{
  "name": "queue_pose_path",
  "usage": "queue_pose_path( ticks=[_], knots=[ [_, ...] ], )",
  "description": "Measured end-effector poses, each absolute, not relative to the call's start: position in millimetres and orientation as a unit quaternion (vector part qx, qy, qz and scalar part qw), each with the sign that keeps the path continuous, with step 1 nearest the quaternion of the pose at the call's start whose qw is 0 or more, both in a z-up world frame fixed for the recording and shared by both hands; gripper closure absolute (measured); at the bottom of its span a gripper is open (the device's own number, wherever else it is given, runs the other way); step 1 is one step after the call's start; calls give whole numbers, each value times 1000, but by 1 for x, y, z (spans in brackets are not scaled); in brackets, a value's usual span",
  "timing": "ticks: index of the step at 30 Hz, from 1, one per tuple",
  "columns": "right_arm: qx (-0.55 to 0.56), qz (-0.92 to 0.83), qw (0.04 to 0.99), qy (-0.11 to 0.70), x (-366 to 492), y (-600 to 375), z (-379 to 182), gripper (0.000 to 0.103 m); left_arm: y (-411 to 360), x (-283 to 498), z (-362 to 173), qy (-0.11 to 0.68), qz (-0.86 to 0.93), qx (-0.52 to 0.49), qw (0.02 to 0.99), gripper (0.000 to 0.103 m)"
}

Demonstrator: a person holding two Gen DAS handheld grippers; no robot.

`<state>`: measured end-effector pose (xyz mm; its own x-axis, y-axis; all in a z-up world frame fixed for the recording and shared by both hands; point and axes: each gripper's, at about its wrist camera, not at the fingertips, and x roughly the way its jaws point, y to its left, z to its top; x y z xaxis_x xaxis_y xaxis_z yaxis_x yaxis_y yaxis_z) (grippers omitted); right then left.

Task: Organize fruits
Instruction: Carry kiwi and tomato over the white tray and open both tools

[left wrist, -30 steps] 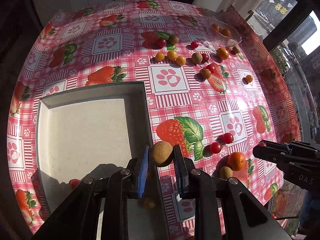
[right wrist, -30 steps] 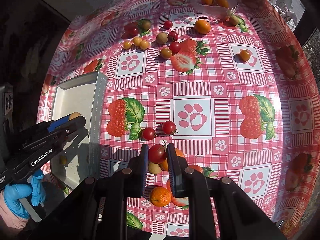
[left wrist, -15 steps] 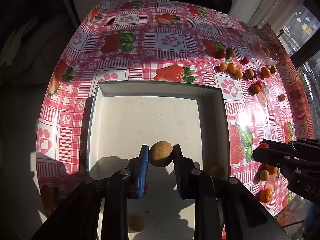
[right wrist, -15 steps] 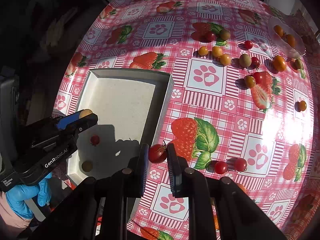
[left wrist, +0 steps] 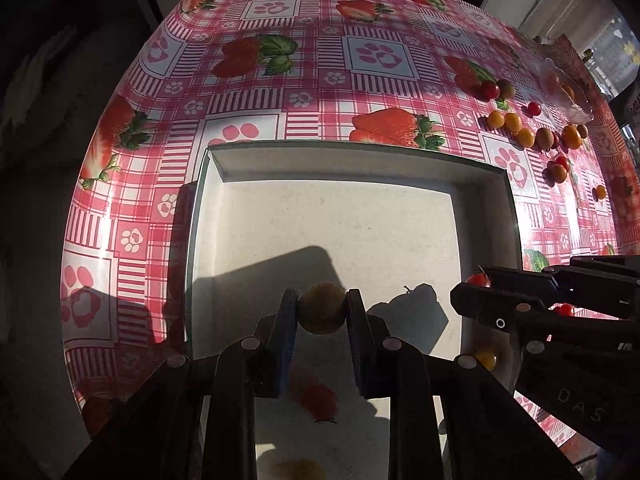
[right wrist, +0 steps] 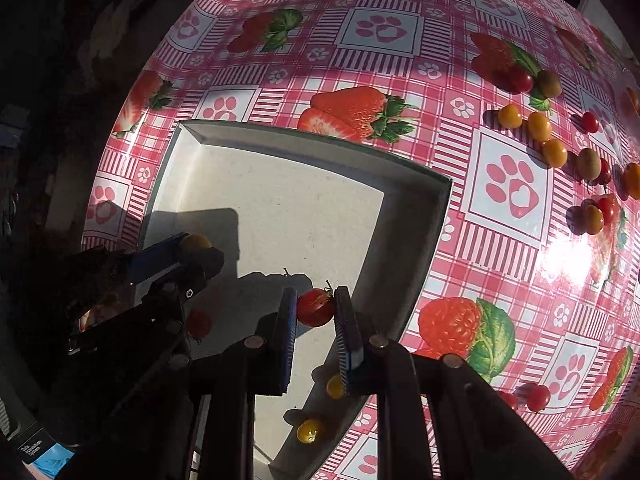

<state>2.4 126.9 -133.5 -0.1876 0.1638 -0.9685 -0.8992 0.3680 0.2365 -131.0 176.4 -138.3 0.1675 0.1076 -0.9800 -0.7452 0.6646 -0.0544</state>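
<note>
My left gripper (left wrist: 322, 308) is shut on a round brown-green fruit (left wrist: 322, 307) and hangs over the near part of the white tray (left wrist: 352, 148). The right gripper (right wrist: 315, 307) holds a red cherry tomato (right wrist: 315, 307) above the same tray (right wrist: 438, 200), near its right wall. Each gripper shows in the other view: the right one (left wrist: 476, 280) with its tomato, the left one (right wrist: 196, 246) with its fruit. On the tray floor lie a red tomato (left wrist: 316, 396) and yellow fruits (right wrist: 309, 430). Several loose tomatoes and yellow fruits (right wrist: 540, 128) lie on the cloth at the right.
The table wears a pink checked cloth (left wrist: 376, 52) printed with strawberries and paw marks. A clear bowl (left wrist: 568, 88) with orange fruits stands at the far right edge. More cherry tomatoes (right wrist: 538, 398) lie near the front right. Dark surroundings fall away on the left.
Both grippers have moved left from above the cloth to above the tray, each keeping its fruit. The tray now fills the middle of both views.
</note>
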Motion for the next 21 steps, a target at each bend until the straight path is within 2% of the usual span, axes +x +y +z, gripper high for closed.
queue_pose_path(
  ticks=[11,12,13,14,15,16,18,20,21],
  knots=[
    [-331,463,546,615,-5,136,-159,80,177,-132,-154,588,292,-284,699,77],
    [-332,464,544,615,-6,136,-159,80,177,-132,-155,592,291,-285,695,74],
    [-331,465,542,617,-7,137,-159,77,176,-132,-156,594,291,-286,693,60],
    [-332,464,542,617,-7,138,-159,76,177,-133,-156,598,304,-279,688,54],
    [-333,462,543,617,-6,138,-159,76,177,-134,-155,597,312,-275,686,44],
    [-330,460,543,620,-5,139,-159,72,178,-136,-155,595,318,-276,685,38],
    [-319,455,543,630,0,138,-159,55,182,-142,-153,591,322,-288,681,38],
    [-291,464,538,640,6,133,-152,32,186,-148,-151,589,319,-301,679,38],
    [-278,472,539,640,7,131,-146,26,186,-149,-148,586,315,-305,681,38]
  ],
)
